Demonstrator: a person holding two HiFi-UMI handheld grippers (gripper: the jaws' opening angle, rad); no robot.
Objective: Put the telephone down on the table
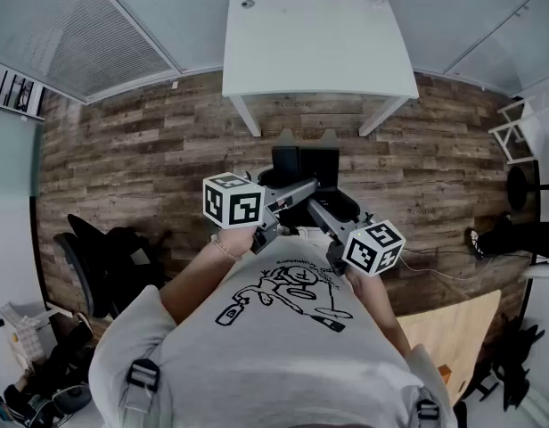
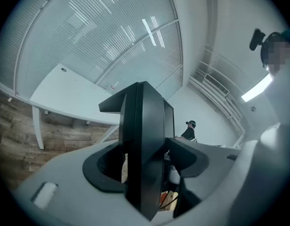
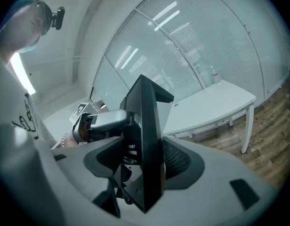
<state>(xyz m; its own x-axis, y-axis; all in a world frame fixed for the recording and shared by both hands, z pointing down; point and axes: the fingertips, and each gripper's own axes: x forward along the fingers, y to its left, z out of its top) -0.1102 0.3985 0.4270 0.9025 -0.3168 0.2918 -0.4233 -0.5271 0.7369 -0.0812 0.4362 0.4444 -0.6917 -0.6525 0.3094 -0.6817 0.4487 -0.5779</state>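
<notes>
So I've got the black slab-shaped telephone point(image 1: 308, 163) pinched from both sides – left gripper point(image 2: 146, 146) and right gripper point(image 3: 144, 142) each clamped on it, jaws spread pretty wide. It stands edge-on between each pair, long axis up-and-down through the jaws, top lip pointing off toward the white rectangular table point(image 1: 319, 43) – well apart from it.
</notes>
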